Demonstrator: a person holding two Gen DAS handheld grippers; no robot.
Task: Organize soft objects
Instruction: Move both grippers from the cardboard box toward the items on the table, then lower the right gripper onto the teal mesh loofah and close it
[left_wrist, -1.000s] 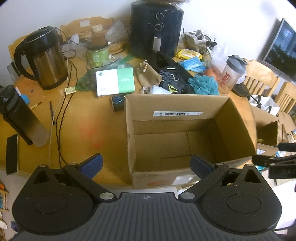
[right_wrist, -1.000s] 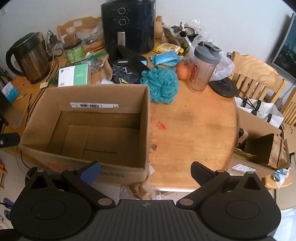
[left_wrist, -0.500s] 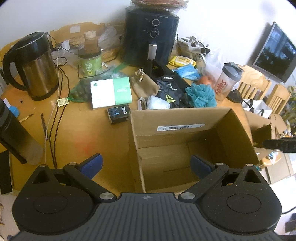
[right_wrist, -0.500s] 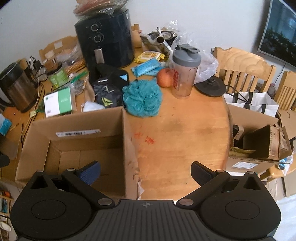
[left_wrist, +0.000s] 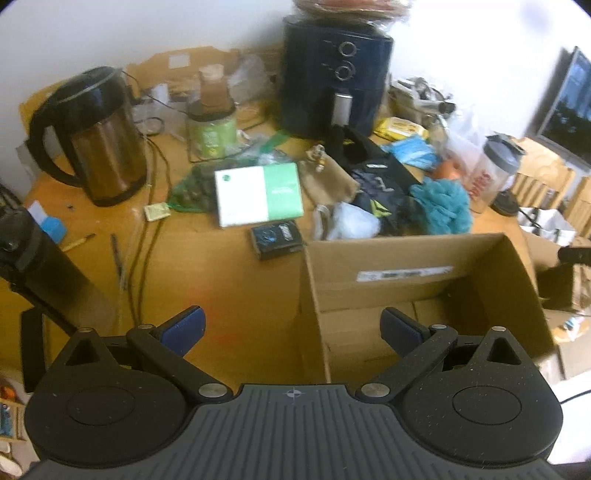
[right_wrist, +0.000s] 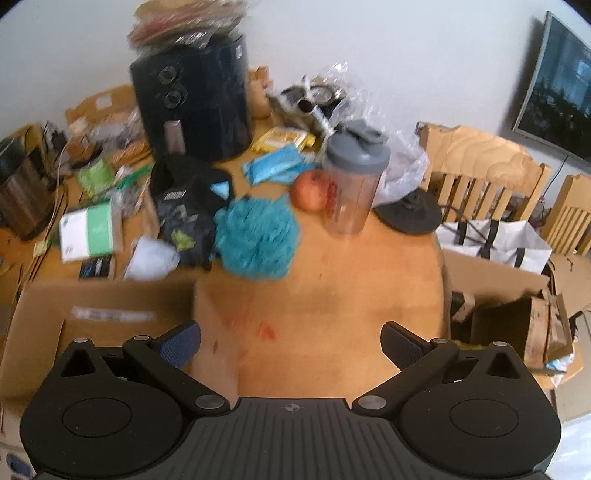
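Observation:
An empty cardboard box (left_wrist: 417, 254) (right_wrist: 110, 295) stands open on the wooden table. Behind it lie a teal bath sponge (left_wrist: 441, 205) (right_wrist: 256, 238), a black garment (left_wrist: 376, 184) (right_wrist: 186, 218), a white soft bundle (left_wrist: 349, 221) (right_wrist: 153, 258) and a tan cloth pouch (left_wrist: 328, 181). My left gripper (left_wrist: 291, 326) hangs open over the box's left wall, holding nothing. My right gripper (right_wrist: 290, 341) is open above bare table right of the box, well short of the sponge.
A black air fryer (left_wrist: 334, 92) (right_wrist: 192, 99), a kettle (left_wrist: 92, 136), a shaker bottle (right_wrist: 354, 181), an apple (right_wrist: 310, 190), a green-white box (left_wrist: 258, 194), cables (left_wrist: 142, 236) and a dark bottle (left_wrist: 33, 266) crowd the table. Chairs (right_wrist: 480, 173) and another carton (right_wrist: 509, 317) stand to the right.
Both grippers have risen and moved forward over the table. The right view has swung right, off the box toward the sponge. Both stay open and hold nothing.

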